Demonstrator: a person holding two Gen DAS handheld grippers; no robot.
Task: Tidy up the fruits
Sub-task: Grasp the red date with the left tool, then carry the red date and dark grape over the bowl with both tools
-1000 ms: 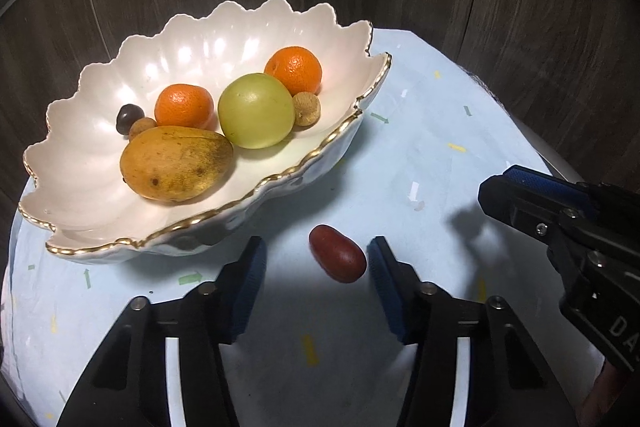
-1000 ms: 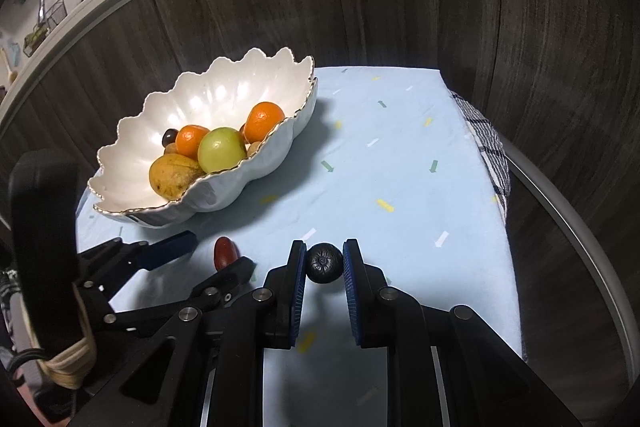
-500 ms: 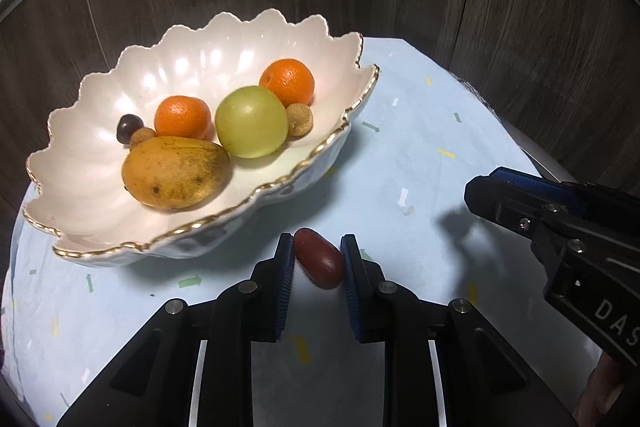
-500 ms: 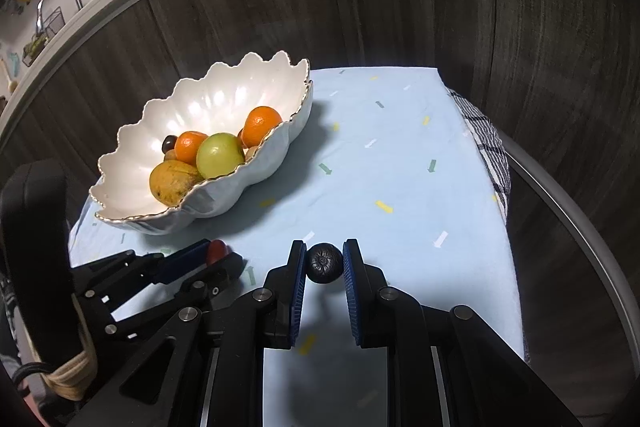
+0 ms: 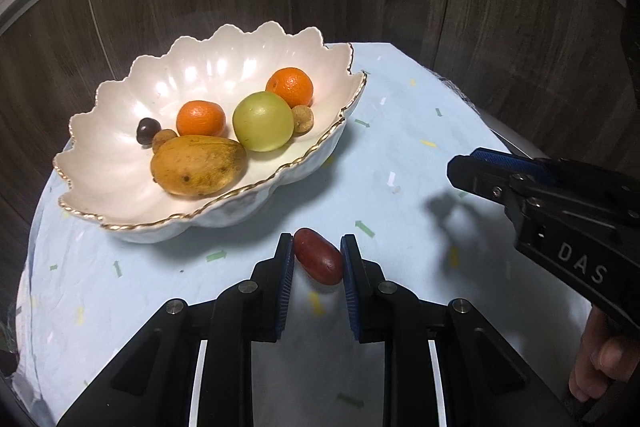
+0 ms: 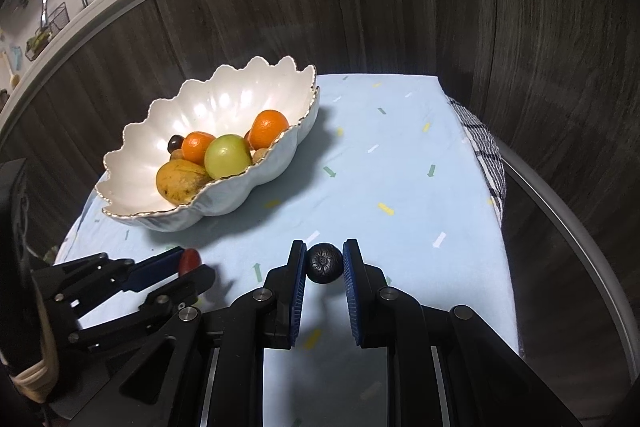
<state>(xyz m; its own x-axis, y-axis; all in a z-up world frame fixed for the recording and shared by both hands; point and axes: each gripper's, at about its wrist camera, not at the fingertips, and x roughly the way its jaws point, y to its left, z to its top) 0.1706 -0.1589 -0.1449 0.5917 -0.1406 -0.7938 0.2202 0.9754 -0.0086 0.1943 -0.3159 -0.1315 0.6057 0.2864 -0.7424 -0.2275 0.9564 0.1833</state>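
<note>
My left gripper [image 5: 316, 259] is shut on a red oval fruit [image 5: 319, 261], held above the blue cloth just in front of the white scalloped bowl [image 5: 120, 223]. My right gripper [image 6: 323, 263] is shut on a small dark round fruit [image 6: 324, 263], held above the cloth to the right of the bowl [image 6: 248, 195]. The bowl holds a mango [image 5: 198, 171], a green apple [image 5: 262, 127], two oranges [image 5: 200, 118], two small brown fruits and a dark one. The left gripper with the red fruit [image 6: 189, 261] shows in the right wrist view.
The table carries a light blue cloth with small coloured marks [image 6: 400, 167]. A checked towel [image 6: 484, 155] hangs at its right edge. Dark wood panels stand behind. The right gripper body [image 5: 560, 211] reaches in from the right in the left wrist view.
My left gripper closed around the red fruit and lifted it off the cloth. The right gripper stayed shut on the dark fruit and rose slightly.
</note>
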